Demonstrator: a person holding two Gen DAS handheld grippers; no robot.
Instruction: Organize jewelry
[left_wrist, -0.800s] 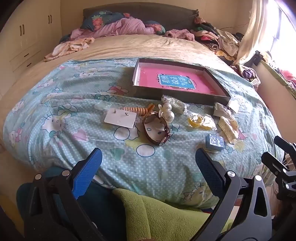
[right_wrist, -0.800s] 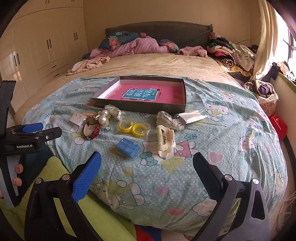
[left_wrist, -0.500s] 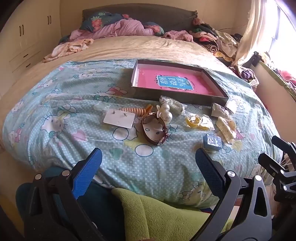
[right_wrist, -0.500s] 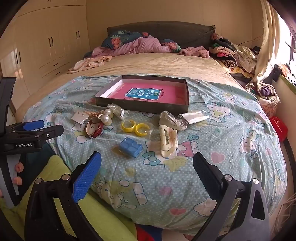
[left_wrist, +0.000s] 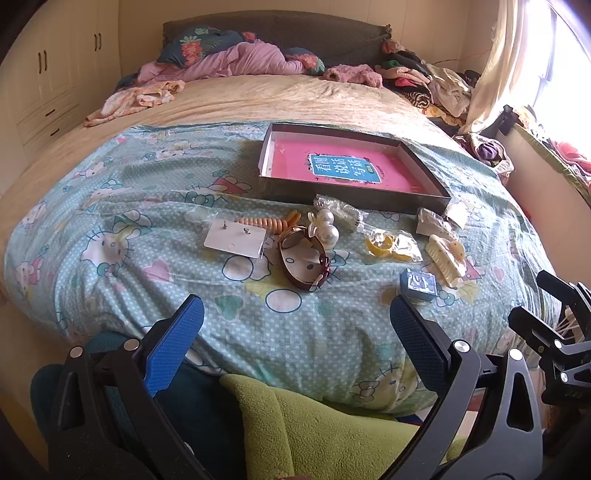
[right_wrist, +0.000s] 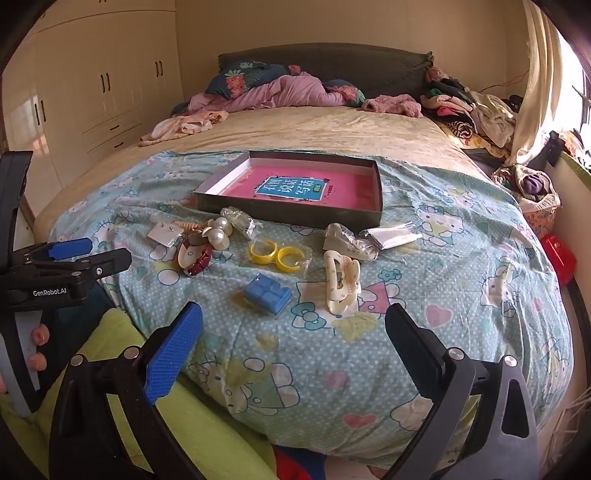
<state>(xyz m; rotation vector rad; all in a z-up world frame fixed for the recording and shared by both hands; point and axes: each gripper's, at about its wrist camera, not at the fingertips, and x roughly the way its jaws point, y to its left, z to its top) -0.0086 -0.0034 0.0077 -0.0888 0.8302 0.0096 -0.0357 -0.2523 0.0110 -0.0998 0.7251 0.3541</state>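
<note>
On the bed (right_wrist: 461, 280), both hand-held grippers (left_wrist: 295, 321) (right_wrist: 293, 328) hover spread, empty; approach the blue plastic block (right_wrist: 267, 293) slowly, straddling it squarely.

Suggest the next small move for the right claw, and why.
Probably ease the right claw forward and down onto the blue box: it lies nearest, just ahead of the open jaws, clear of the other pieces, and the tray holds no jewelry yet.
</note>
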